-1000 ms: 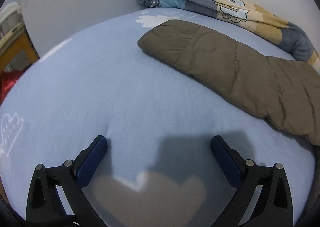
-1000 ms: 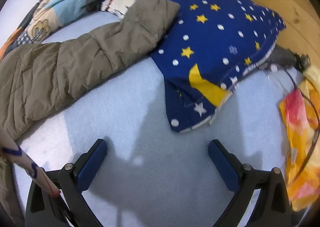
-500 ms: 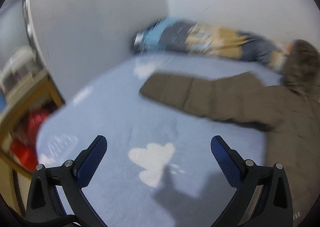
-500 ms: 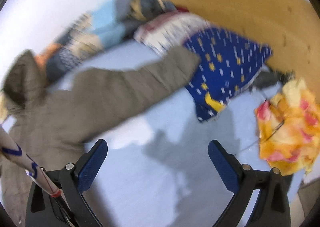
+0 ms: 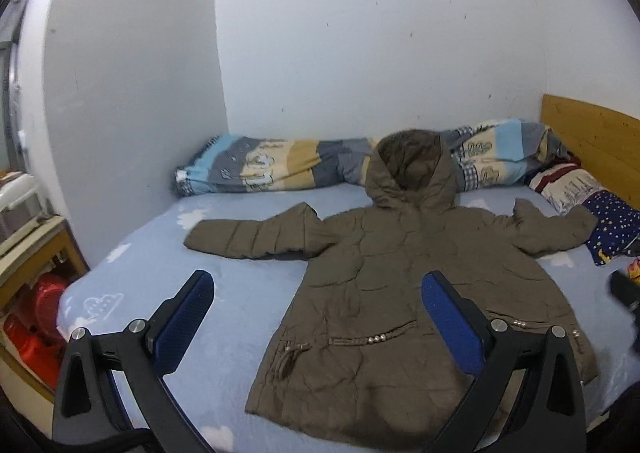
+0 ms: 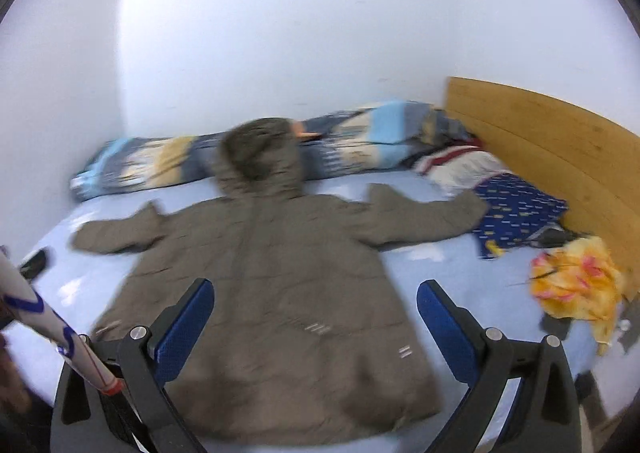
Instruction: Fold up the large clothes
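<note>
A brown hooded coat [image 5: 404,285] lies flat on the bed [image 5: 248,281], hood at 12 o'clock, sleeves stretched toward 9 and 3. The left claw [image 5: 318,317] and right claw [image 6: 316,319] hover above the hem, both spread wide and empty, equally near.

We see a pale blue bed sheet [image 5: 248,293], a rolled patterned quilt [image 5: 272,167] along the wall, a starry blue pillow [image 6: 520,209] by the wooden headboard [image 6: 540,133], and yellow cloth [image 6: 576,281].

Coat [image 5: 408,293] flat on bed [image 5: 248,285], quilt [image 5: 280,167] behind
</note>
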`<state>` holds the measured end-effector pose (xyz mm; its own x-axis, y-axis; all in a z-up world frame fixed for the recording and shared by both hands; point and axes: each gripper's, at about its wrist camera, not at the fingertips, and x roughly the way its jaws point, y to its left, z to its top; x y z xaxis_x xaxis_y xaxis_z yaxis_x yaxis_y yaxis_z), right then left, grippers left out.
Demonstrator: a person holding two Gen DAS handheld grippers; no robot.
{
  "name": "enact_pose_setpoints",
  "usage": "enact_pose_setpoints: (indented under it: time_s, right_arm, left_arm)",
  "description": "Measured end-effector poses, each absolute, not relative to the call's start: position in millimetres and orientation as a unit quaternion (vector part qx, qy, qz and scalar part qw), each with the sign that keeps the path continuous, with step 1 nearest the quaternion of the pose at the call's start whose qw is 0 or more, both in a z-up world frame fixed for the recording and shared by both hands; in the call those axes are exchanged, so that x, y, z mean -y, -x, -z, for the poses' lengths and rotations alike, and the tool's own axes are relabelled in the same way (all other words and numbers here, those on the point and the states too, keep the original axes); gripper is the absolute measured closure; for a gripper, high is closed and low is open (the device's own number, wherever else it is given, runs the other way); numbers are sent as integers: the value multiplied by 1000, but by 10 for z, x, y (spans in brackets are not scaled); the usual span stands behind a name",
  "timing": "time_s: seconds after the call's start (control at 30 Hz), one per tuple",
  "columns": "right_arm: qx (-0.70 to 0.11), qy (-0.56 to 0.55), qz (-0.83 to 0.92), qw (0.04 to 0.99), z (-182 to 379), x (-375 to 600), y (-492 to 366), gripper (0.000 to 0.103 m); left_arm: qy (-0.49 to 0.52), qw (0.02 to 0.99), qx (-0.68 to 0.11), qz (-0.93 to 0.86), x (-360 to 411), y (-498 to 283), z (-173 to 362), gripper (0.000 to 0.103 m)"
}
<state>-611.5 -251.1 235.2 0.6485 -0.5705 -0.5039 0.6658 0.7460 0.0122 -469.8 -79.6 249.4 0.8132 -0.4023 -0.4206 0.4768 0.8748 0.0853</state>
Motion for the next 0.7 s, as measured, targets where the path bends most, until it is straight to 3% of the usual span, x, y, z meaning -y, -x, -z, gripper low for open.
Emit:
enact_pose_setpoints:
  time_s: [0.7]
  right_arm:
    - [-282, -84, 352, 889, -2335, 2204, 6040, 0]
  left_arm:
    - [-101, 941, -228, 230, 608, 4899, -2358, 0]
